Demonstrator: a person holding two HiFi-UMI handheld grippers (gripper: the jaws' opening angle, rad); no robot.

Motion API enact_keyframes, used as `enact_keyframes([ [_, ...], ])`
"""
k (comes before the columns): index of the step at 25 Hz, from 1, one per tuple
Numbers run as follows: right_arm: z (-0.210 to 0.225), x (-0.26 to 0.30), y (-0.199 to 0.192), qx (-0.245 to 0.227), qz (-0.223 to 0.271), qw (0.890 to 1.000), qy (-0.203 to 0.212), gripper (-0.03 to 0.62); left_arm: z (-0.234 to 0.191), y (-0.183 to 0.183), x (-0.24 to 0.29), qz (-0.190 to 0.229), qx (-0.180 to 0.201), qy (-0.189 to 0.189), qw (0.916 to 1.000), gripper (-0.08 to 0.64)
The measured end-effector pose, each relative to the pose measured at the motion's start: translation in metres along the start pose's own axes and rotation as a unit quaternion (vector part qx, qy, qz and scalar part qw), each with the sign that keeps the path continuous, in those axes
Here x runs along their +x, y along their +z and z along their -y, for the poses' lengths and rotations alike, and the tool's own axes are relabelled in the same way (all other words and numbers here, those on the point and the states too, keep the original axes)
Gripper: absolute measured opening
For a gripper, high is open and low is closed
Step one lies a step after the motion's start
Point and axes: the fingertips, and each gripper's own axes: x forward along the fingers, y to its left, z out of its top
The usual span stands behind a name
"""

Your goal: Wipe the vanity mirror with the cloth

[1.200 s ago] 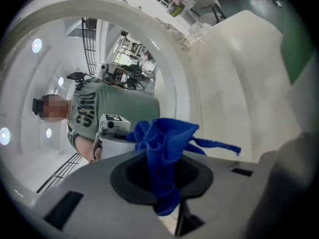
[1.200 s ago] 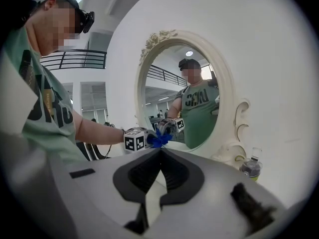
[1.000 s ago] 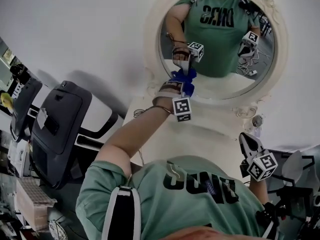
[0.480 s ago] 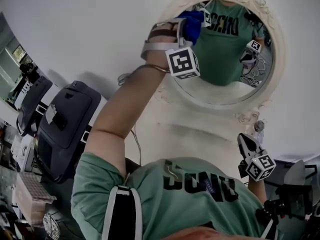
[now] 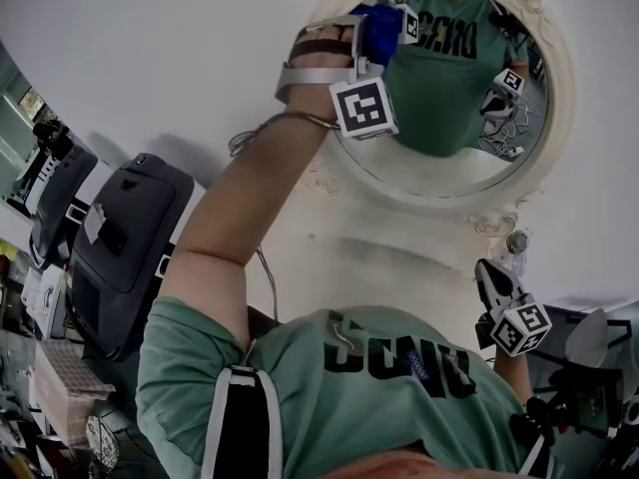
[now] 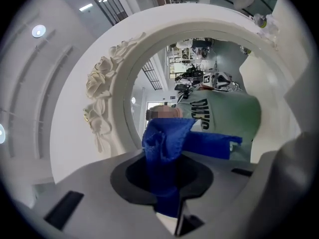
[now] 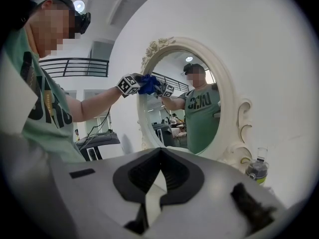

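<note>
The oval vanity mirror [image 5: 469,158] has a white carved frame [image 5: 559,118] and leans on the wall. My left gripper [image 5: 374,33] is raised to the upper left of the glass and is shut on a blue cloth [image 5: 381,28], which lies against the mirror. In the left gripper view the cloth [image 6: 167,143] bunches out of the left gripper [image 6: 169,193] in front of the frame's roses [image 6: 102,83]. My right gripper [image 5: 489,279] hangs low at the right, shut on nothing. From the right gripper view the mirror [image 7: 187,108] and the cloth [image 7: 148,83] show ahead.
The mirror stands on a white vanity top [image 5: 379,267]. A small bottle [image 5: 515,242] sits by the frame's lower right foot and also shows in the right gripper view as the bottle [image 7: 256,169]. A dark treadmill-like machine [image 5: 120,247] stands at the left.
My left gripper has risen with the cloth from the mirror's lower left rim to the upper left of the glass. The right gripper has stayed in place.
</note>
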Motion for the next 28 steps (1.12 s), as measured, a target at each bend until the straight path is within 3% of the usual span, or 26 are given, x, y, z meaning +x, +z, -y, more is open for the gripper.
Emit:
enact_keyframes([
  [3, 0.003, 0.002, -0.004, 0.006, -0.007, 1.000, -0.002, 0.007, 0.026, -0.004, -0.005, 0.000, 0.009, -0.012, 0.9999, 0.078],
  [10, 0.006, 0.003, -0.016, 0.013, -0.040, 0.999, -0.009, 0.008, 0.149, -0.040, -0.037, -0.021, 0.059, -0.072, 0.9955, 0.077],
  [17, 0.001, -0.003, -0.025, 0.021, -0.070, 0.997, -0.013, 0.008, 0.296, -0.051, -0.082, -0.010, 0.135, -0.169, 0.9763, 0.084],
  [21, -0.006, -0.001, -0.022, 0.014, -0.081, 0.997, -0.006, 0.008, 0.328, -0.043, -0.089, -0.004, 0.119, -0.198, 0.9729, 0.084],
  [23, -0.008, 0.000, -0.018, 0.011, -0.081, 0.997, -0.004, 0.008, 0.344, -0.033, -0.092, -0.003, 0.110, -0.232, 0.9665, 0.083],
  [28, -0.011, 0.004, -0.020, -0.002, -0.064, 0.998, -0.002, 0.008, 0.395, -0.020, -0.102, -0.013, 0.099, -0.327, 0.9397, 0.081],
])
